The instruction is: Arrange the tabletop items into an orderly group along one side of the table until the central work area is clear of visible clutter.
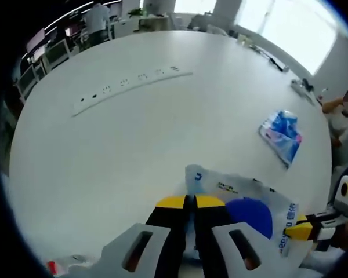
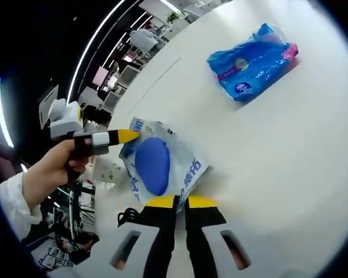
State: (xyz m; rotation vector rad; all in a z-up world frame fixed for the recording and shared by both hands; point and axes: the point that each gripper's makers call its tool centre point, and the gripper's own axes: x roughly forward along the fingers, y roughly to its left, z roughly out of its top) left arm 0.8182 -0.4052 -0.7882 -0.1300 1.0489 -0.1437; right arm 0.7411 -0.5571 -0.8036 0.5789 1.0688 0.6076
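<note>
A clear plastic bag [image 1: 238,188] with printed text and a round blue thing [image 1: 250,214] inside lies on the white table [image 1: 133,150]. My left gripper [image 1: 191,201] is shut on one edge of the bag. From the right, my right gripper [image 1: 298,230] pinches the bag's other edge. In the right gripper view the same bag [image 2: 188,168] lies just ahead of my right gripper [image 2: 181,202], which is shut on its near edge. A hand holds the left gripper [image 2: 126,136] at the bag's far corner. A blue tissue pack [image 1: 281,136] [image 2: 252,63] lies apart on the table.
A row of sockets [image 1: 133,81] runs across the table's far part. Small items [image 1: 301,87] sit along the far right edge, where a person [image 1: 339,116] sits. A red and white thing [image 1: 61,266] lies at the near left. Office chairs and desks stand beyond.
</note>
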